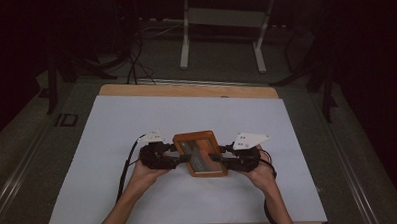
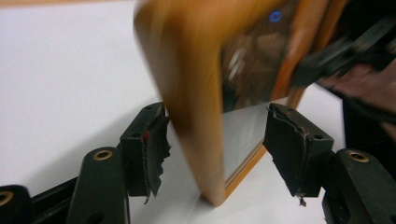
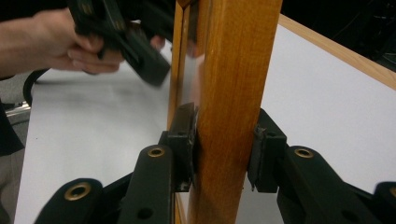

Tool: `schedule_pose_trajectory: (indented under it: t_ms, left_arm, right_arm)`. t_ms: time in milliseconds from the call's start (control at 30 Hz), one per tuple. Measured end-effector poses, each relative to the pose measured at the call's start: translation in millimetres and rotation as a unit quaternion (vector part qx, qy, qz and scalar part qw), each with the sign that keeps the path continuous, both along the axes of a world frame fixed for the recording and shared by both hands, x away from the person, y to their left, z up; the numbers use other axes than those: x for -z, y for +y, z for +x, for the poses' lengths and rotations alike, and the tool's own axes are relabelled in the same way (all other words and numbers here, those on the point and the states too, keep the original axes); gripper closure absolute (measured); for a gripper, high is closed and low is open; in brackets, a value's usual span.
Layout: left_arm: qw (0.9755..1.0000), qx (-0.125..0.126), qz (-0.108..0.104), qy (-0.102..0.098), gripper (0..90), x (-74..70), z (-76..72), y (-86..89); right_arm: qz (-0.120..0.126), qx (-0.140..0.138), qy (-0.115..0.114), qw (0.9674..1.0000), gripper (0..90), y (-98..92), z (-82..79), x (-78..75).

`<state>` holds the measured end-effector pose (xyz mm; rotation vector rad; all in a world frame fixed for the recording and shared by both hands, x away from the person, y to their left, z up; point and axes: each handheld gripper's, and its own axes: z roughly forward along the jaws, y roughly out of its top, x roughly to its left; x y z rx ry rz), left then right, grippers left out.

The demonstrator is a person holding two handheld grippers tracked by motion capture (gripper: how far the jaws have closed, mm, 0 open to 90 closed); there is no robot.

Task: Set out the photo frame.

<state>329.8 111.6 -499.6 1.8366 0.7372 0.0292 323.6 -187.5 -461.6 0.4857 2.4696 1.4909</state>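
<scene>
at mid-table, right gripper point(image 3: 224, 149) clamps frame point(image 3: 233, 93) edge.

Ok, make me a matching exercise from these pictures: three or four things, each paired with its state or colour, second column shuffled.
Things:
1. left tool
2. right tool
3. wooden frame
4. table cover

States:
A. plain white, lying flat
B. clamped on the frame's edge
C. orange-brown, held between both tools
D. jaws apart, either side of the frame

Pairs: 1-D, 2-B, 3-C, 4-A
</scene>
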Motion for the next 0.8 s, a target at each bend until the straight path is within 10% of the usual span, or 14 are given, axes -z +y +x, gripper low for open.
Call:
schedule_pose_trajectory:
  t_ms: [800]
  left_arm:
    - [0.998,0.042,0.042,-0.021,56.9,14.6,-5.0,-24.7]
  right_arm:
    - [-0.002,-0.007,0.03,0.9995,65.0,-14.8,5.4,4.0]
